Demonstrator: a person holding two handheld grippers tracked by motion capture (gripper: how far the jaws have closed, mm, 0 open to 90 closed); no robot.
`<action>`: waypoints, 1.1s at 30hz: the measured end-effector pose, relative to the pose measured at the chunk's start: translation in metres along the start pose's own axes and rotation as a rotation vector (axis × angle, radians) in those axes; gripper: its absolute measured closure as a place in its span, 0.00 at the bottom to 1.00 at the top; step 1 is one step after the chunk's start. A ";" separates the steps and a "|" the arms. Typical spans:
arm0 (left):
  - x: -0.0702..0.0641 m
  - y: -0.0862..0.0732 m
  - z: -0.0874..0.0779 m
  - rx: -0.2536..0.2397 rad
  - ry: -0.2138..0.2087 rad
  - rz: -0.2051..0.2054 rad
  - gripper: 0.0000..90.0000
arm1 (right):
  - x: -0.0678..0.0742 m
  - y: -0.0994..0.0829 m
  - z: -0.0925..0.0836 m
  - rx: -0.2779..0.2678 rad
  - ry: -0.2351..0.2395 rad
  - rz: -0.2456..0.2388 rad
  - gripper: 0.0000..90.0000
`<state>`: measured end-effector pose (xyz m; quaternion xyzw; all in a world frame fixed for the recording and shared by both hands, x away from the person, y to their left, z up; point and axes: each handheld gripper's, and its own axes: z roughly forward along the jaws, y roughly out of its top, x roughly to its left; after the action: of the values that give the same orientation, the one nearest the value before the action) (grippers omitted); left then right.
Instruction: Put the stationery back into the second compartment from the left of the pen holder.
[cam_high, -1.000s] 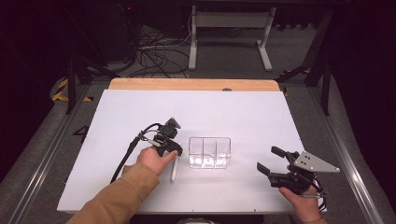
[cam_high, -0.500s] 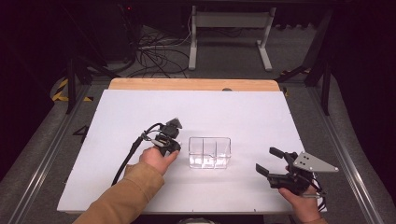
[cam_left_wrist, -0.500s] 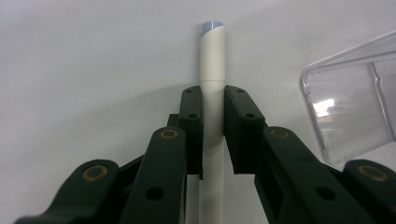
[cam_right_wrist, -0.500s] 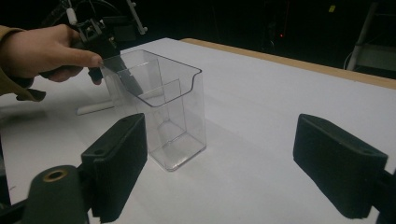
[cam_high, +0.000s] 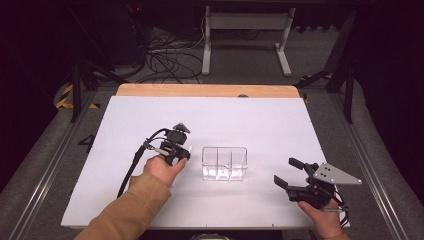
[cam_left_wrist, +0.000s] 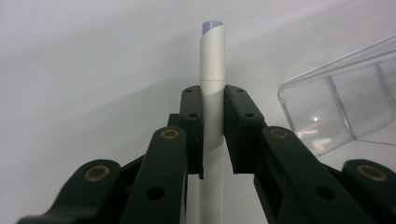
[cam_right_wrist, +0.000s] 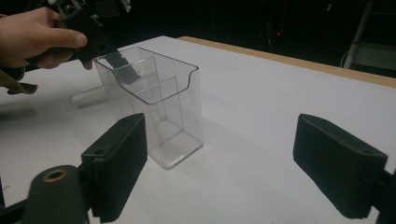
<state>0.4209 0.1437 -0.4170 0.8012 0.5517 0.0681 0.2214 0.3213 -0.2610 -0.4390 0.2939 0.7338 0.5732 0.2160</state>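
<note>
Near the table's (cam_high: 150, 110) front edge, the left gripper (cam_left_wrist: 213, 116) has clamped a white pen (cam_left_wrist: 212, 60) beside the clear container (cam_high: 224, 163), while the right gripper (cam_high: 290, 172) gapes empty.

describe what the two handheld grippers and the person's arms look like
Both grippers are black with two flat black jaws and brass-coloured rivets at the linkages. The left gripper trails a black cable, and its arm wears a tan sleeve. The right gripper carries a grey three-cornered plate dotted with small holes.

white pen (cam_left_wrist: 212, 93) lower end hidden behind the left gripper (cam_left_wrist: 213, 116).
</note>
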 end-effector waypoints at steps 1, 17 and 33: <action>0.000 -0.001 -0.003 -0.019 -0.005 0.003 0.88 | 0.000 0.000 0.000 0.000 0.000 0.000 0.20; 0.001 -0.011 -0.044 -0.349 -0.075 0.068 0.88 | 0.002 -0.002 0.004 0.009 0.007 -0.004 0.20; -0.004 -0.019 -0.074 -0.596 -0.183 0.147 0.88 | 0.003 -0.004 0.006 0.018 0.020 -0.006 0.20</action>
<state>0.3773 0.1657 -0.3585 0.7417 0.4259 0.1702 0.4894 0.3225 -0.2547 -0.4440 0.2878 0.7420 0.5686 0.2079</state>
